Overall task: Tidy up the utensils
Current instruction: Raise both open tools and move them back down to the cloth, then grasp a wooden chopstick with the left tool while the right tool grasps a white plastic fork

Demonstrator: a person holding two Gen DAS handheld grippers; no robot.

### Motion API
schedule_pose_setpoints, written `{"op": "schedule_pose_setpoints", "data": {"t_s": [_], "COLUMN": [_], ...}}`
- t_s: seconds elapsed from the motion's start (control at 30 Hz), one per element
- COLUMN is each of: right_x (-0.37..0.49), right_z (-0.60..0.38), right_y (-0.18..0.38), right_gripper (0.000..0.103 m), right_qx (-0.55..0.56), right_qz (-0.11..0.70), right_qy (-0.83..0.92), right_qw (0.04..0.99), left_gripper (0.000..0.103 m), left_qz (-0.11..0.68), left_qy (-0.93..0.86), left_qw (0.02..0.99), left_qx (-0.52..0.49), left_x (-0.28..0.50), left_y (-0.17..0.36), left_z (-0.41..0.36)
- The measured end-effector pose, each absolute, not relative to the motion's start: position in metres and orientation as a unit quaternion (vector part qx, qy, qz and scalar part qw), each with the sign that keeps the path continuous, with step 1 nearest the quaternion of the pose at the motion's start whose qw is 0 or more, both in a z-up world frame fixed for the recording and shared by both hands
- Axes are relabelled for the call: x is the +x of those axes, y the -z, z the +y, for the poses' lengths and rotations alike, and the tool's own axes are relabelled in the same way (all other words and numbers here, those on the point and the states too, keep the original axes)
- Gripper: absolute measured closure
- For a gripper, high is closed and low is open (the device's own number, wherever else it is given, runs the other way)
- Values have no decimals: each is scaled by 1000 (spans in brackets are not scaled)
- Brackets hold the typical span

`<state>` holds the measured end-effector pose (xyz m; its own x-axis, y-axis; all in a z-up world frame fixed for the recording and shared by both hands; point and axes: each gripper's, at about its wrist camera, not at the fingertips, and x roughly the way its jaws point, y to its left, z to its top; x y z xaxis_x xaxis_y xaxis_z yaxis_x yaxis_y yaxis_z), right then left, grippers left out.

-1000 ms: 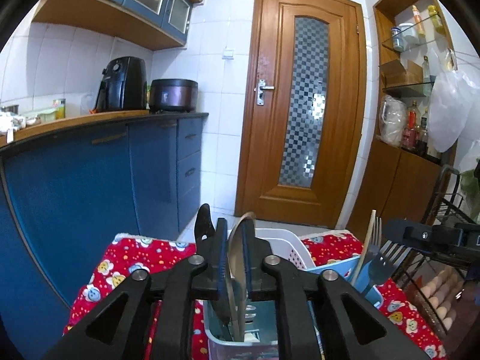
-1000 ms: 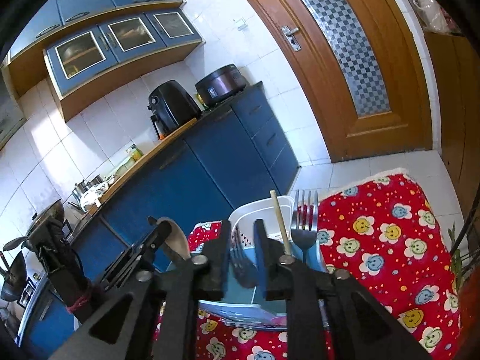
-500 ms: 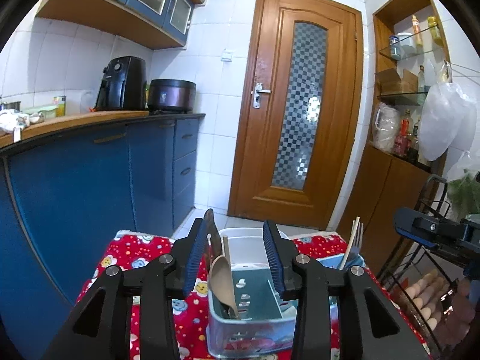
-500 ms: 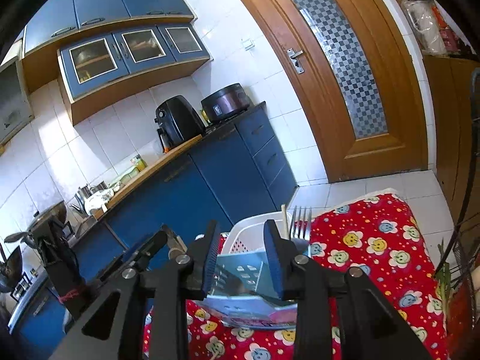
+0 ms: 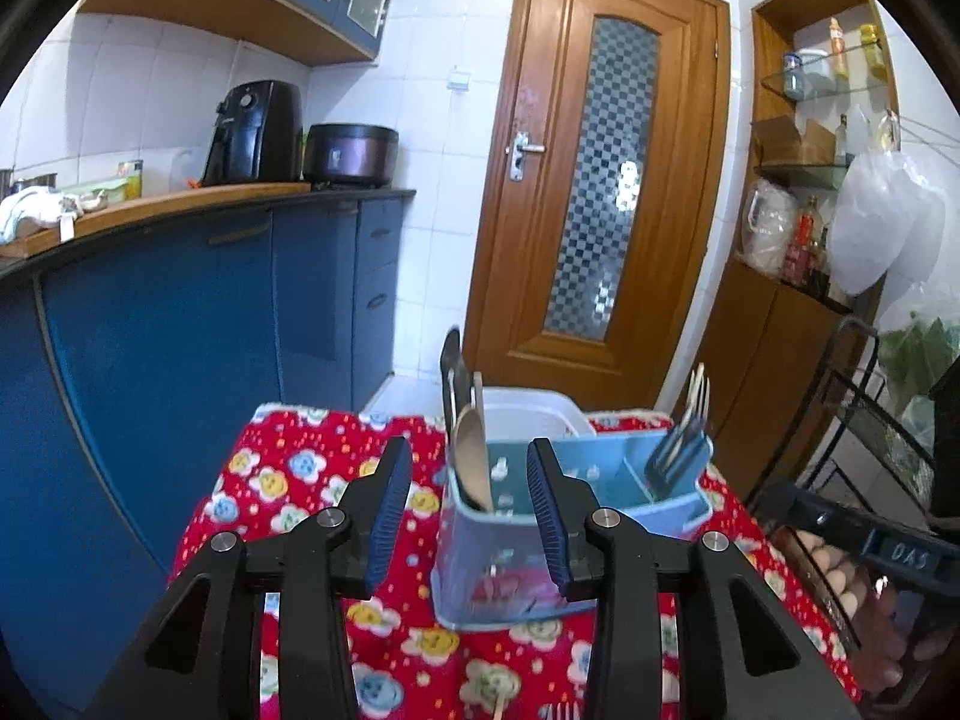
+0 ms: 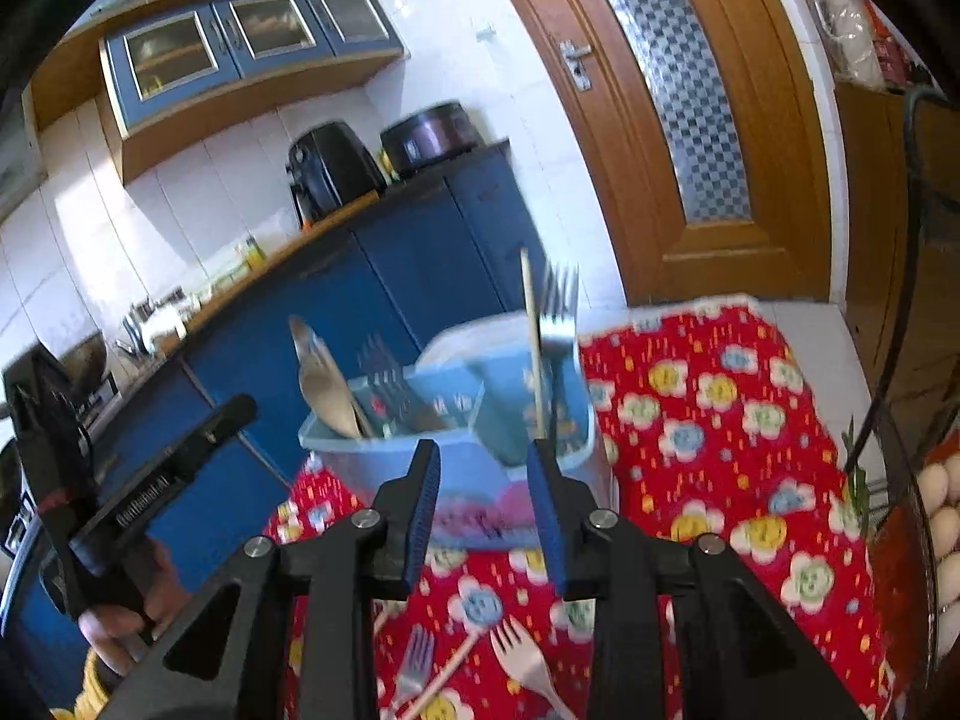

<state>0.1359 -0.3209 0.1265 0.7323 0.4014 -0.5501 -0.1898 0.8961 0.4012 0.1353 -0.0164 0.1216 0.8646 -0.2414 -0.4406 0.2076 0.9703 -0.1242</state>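
A blue plastic utensil caddy [image 5: 510, 564] stands on the red flowered cloth [image 5: 288, 474]. A wooden spoon [image 5: 474, 462] stands in its left compartment and metal forks [image 5: 678, 450] with a chopstick in its right. My left gripper [image 5: 468, 516] is open and empty just in front of it. My right gripper [image 6: 486, 516] is open and empty, in front of the caddy [image 6: 456, 456]. A wooden fork [image 6: 522, 660], a metal fork [image 6: 414, 666] and a chopstick [image 6: 450, 672] lie on the cloth below it.
A white basket [image 5: 528, 414] stands behind the caddy. Blue cabinets [image 5: 180, 324] run along the left, a wooden door [image 5: 600, 192] is behind. A wire rack with eggs [image 6: 942, 510] stands at the right.
Both grippers opened, releasing the spoon and the fork into the caddy, and pulled back and up from it.
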Motion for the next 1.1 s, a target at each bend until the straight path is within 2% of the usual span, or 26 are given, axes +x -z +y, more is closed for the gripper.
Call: {"op": "schedule_pose_setpoints", "data": {"t_s": [0.53, 1.1], "right_x": [105, 102], "right_z": [-306, -290], "right_y": [-72, -30], "right_gripper": [70, 70], "right_qx": [93, 24], "right_qz": [420, 495], "right_qy": [-156, -158], "right_qw": [889, 854], "left_gripper": [62, 62], "left_qz": [312, 399], "left_qy": [125, 135], "left_qw": [942, 906], "left_qx": [8, 29], "left_x": [99, 95], "left_y": [-81, -32], "left_z": [-16, -18]}}
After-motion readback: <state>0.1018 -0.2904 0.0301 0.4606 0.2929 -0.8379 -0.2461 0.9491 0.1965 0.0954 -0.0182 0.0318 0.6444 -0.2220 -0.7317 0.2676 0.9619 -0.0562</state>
